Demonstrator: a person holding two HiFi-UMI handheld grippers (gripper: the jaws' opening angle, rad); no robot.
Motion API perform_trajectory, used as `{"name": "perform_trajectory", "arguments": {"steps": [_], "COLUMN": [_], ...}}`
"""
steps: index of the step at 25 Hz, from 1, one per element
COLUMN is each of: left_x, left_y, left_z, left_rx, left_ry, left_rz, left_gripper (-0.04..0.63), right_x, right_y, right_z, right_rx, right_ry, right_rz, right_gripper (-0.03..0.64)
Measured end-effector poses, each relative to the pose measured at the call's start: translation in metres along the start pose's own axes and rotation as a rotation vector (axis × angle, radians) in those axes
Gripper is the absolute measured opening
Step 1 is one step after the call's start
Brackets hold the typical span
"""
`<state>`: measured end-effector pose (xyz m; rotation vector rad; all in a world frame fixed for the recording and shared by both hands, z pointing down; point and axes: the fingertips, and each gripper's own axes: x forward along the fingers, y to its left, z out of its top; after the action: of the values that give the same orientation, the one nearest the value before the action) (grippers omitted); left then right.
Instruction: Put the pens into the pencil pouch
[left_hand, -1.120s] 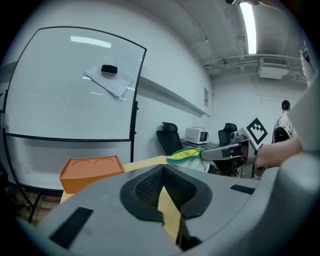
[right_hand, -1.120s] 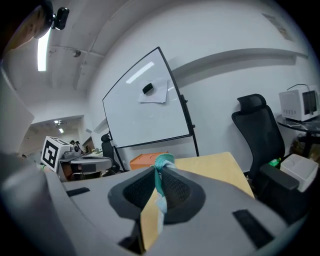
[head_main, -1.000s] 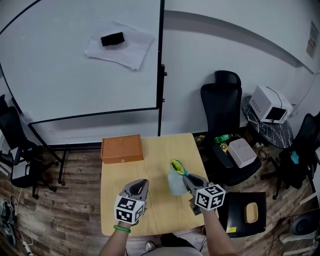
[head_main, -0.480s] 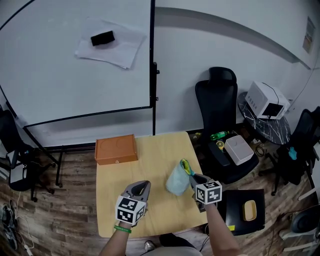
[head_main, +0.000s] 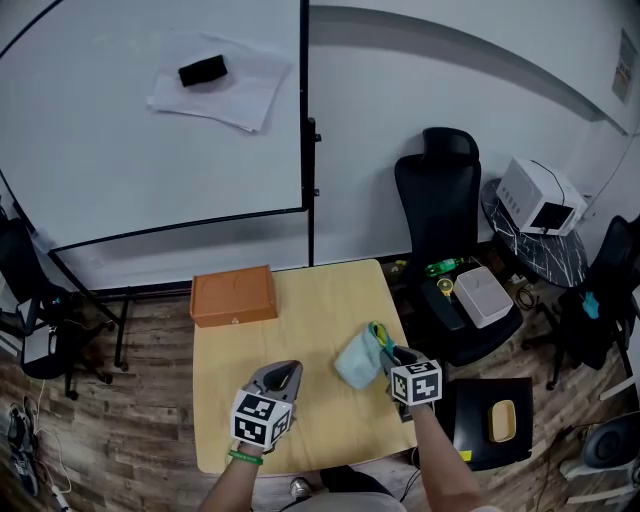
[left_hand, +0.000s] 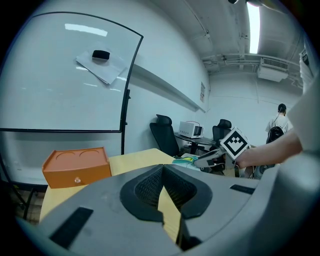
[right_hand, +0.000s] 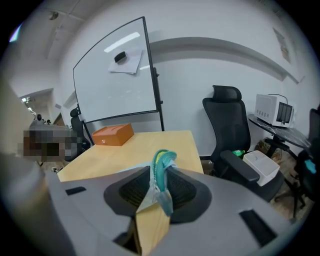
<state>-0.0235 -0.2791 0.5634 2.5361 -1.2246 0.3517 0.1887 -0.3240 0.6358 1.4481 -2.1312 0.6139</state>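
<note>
Presently the pencil pouch (head_main: 356, 358) is clamped between the right gripper (head_main: 385, 355) jaws; the left gripper (head_main: 282, 372) jaws are closed, empty. No loose pens are seen; filling seems finished.

an office: whiteboard (head_main: 150, 130) on a stand, black swivel chairs (head_main: 445, 210), wooden table (head_main: 300, 400).

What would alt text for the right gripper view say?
The right claw pinches the edge of a teal fabric pencil pouch over a light wooden table. An orange rectangular box sits at its far end; a whiteboard stands behind.
</note>
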Motion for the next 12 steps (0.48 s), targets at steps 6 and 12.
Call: {"name": "perform_trajectory", "arguments": {"steps": [6, 12], "left_x": [-0.004, -0.016], "left_y": [-0.001, 0.003], "left_z": [0.013, 0.034], "left_rx": [0.010, 0.011], "left_ry": [-0.031, -0.095], "left_rz": [-0.002, 0.010], "left_gripper": [0.012, 0.012], "right_x": [-0.010, -0.033], "right_y": [-0.001, 0.011], "right_z": [0.008, 0.045], "right_rx": [-0.060, -0.088], "right_ry": [-0.017, -0.132], "right_rz": [-0.043, -0.038], "right_gripper": [0.167, 0.156]}}
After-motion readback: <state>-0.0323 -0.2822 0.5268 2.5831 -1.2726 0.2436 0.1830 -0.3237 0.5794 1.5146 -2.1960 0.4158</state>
